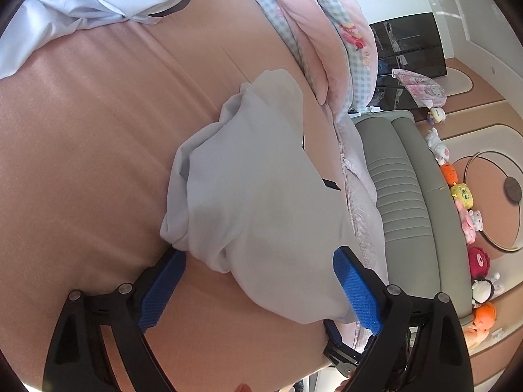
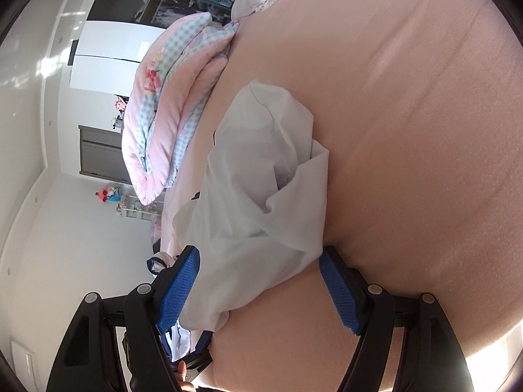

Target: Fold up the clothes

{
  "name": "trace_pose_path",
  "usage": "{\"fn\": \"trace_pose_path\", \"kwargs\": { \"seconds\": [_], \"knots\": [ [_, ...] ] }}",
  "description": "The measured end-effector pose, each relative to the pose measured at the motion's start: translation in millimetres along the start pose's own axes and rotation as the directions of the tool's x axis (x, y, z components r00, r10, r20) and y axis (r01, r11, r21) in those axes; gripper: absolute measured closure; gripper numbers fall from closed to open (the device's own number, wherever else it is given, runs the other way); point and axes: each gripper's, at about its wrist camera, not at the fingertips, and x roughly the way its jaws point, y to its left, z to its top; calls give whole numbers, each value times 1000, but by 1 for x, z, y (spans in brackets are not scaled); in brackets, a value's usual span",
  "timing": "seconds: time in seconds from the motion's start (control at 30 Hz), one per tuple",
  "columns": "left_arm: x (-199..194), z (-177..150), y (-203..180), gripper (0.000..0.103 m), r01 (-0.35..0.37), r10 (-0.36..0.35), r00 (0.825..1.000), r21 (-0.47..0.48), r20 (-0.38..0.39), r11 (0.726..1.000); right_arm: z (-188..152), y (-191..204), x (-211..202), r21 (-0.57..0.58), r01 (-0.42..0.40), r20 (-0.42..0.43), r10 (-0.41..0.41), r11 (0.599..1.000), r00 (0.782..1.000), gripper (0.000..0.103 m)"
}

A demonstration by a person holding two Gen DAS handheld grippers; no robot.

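Observation:
A pale white garment (image 1: pixel 261 196) lies bunched on the pink bed sheet (image 1: pixel 98 163). In the left wrist view my left gripper (image 1: pixel 260 253) is open wide, its blue pads on either side of the garment's near end, and the right-hand pad (image 1: pixel 356 287) lies against the cloth. The right wrist view shows the same garment (image 2: pixel 255 202) on the sheet (image 2: pixel 408 163). My right gripper (image 2: pixel 260 251) stands open around its near end, with cloth draped against the left pad (image 2: pixel 179 290). Neither pair of pads squeezes the cloth.
A light blue garment (image 1: pixel 81 6) lies at the sheet's far corner. A folded pink and blue checked quilt (image 1: pixel 327 32) (image 2: pixel 170 104) sits beyond the white garment. A grey-green padded headboard (image 1: pixel 402 196) and a row of plush toys (image 1: pixel 464 202) line the bed's side.

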Motion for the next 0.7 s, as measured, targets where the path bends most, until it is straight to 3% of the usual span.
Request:
{"fn": "trace_pose_path", "kwargs": {
  "seconds": [0.13,0.3,0.57,0.7],
  "knots": [
    [11,10,-6,1,-3,3,1000,-11,-7,1000,11,3,9,21,-1,28,1,1000,1000,28],
    [16,20,-6,0,-2,2,1000,-24,0,1000,22,2,17,57,-21,52,18,998,998,28],
    [24,28,-4,0,-1,0,1000,-52,-14,999,35,7,31,38,18,20,-19,999,1000,28],
    [24,27,-4,0,14,-15,1000,-27,-27,1000,35,3,30,43,-2,24,1,999,1000,30]
  ]
}}
